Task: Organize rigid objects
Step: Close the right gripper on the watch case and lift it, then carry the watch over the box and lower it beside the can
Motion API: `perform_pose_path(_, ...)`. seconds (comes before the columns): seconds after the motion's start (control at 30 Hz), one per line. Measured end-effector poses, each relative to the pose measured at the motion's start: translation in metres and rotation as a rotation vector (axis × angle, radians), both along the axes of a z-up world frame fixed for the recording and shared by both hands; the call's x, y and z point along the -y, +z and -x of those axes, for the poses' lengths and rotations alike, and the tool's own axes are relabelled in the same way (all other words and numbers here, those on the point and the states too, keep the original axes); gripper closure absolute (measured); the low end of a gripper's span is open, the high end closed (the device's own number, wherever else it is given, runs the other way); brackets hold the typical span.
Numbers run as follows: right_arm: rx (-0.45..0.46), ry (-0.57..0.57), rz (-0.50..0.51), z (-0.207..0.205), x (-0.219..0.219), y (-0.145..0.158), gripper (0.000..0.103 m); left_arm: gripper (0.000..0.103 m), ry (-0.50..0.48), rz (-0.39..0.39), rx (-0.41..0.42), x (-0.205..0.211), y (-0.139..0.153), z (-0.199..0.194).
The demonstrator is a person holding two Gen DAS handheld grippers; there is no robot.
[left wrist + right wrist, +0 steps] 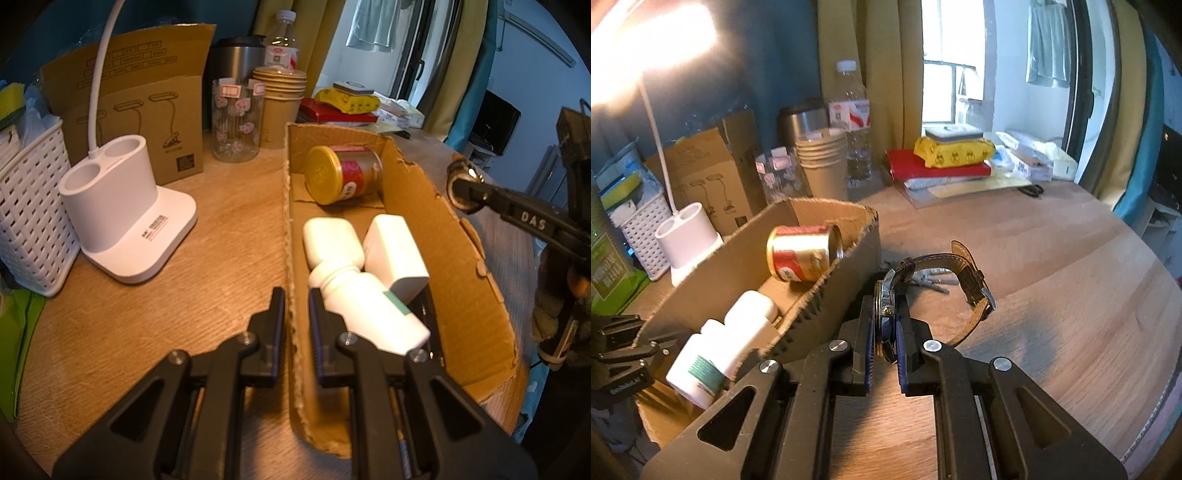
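While left fingers (296, 306) pinch box wall (291, 258), right fingers (885, 317) clamp watch (886, 295), dial hidden.

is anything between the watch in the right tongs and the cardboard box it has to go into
Only the box's own side wall. The right tongs grip the watch just outside it, so it must clear that torn rim. Inside, the can and white bottles leave bare floor between them.

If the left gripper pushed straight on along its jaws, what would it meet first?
Nothing new: the left gripper is already shut on the cardboard box wall. Straight on it would probably just slide along that wall; the white bottle lies just right of the line.
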State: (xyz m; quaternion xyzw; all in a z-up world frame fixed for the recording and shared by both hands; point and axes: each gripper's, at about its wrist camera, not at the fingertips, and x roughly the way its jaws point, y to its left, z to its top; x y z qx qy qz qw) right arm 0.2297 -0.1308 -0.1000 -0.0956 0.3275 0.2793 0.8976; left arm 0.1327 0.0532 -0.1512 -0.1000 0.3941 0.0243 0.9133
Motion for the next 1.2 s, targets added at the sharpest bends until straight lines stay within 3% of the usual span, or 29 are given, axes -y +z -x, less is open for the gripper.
perform_pose_path(0.67,0.057,0.108,-0.042,0.023,-0.037,0.031,0.093,0.089,0.001,-0.002,0.001,0.0,0.0,0.0)
perform_pose_path(1.2,0.027,0.183,-0.008,0.026,-0.075,0.014,0.093,0.089,0.0,0.0,0.001,-0.001,0.001,0.0)
